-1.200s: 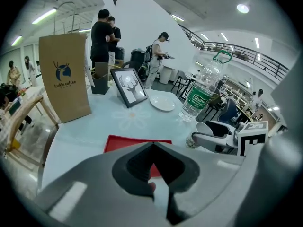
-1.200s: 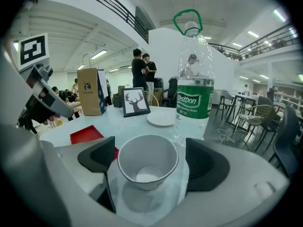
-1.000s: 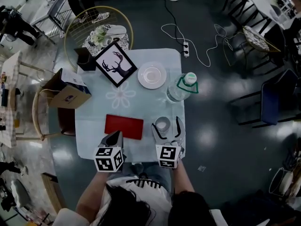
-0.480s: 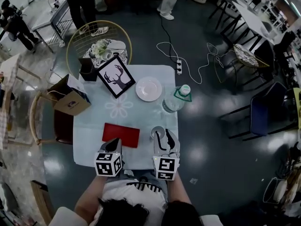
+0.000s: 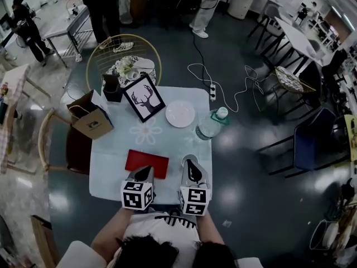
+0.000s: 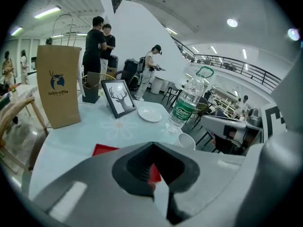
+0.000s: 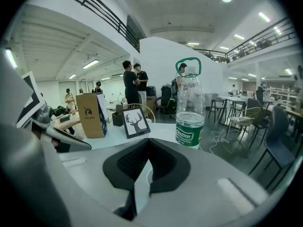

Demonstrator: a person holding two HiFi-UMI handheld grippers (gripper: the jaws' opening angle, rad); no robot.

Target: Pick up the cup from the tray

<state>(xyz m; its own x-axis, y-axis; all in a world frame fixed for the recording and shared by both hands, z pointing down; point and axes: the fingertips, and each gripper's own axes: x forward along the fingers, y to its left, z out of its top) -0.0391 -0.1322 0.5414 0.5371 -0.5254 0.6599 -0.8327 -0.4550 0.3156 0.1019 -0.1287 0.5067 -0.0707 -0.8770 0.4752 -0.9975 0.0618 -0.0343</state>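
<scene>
Cup (image 5: 189,159) stands on the pale table (image 5: 111,166), not on the red tray (image 5: 146,162) but just to its right. It sits right at the tips of the right gripper (image 5: 192,170), whose jaws are drawn together with nothing between them. The left gripper (image 5: 145,173) hangs over the tray's near edge, jaws together and empty too.

It's a big open hall with a dark shiny floor (image 5: 251,166). A white cable (image 5: 223,77) trails from a power strip (image 5: 212,92), chairs (image 5: 304,144) stand off to one side, and a few people (image 5: 106,4) stand at the far end.

On the table I count one cup, one tray, one plate (image 5: 180,114), one bottle (image 5: 211,125), one framed deer picture (image 5: 144,98) and one paper bag (image 5: 91,120). There are two grippers.

From above, the right gripper covers most of the cup, and its own view shows only a sliver of white rim. The tray's near edge is hidden under the left gripper.
</scene>
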